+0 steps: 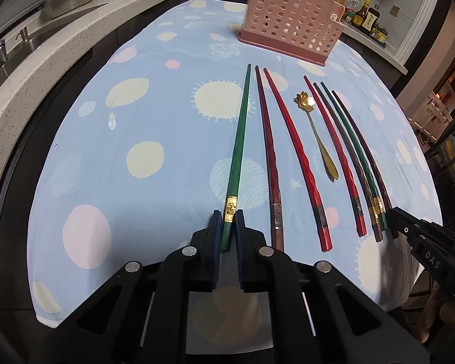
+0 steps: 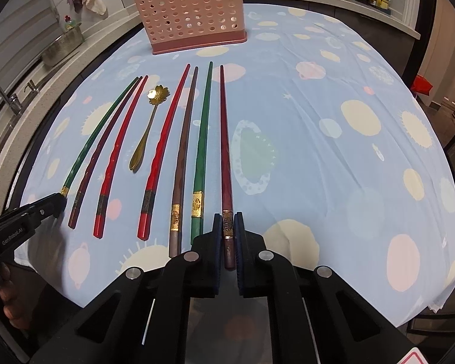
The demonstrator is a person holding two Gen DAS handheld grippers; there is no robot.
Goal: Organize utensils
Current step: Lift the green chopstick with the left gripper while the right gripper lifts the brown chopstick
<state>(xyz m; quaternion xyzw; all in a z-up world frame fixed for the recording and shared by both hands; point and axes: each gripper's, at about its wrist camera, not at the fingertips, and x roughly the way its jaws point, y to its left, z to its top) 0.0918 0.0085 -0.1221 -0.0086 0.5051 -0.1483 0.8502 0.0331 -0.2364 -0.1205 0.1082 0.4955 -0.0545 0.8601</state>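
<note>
Right tongs (image 2: 228, 227) clamp the dark red chopstick (image 2: 225, 151) on the tablecloth (image 2: 333, 166).

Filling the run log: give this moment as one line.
left tongs: shut on green chopstick | right tongs: shut on dark red chopstick | pink holder: not reached

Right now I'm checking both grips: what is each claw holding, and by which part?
Left claw: green chopstick, by its thick end. Right claw: dark red chopstick, thick end too.
</note>
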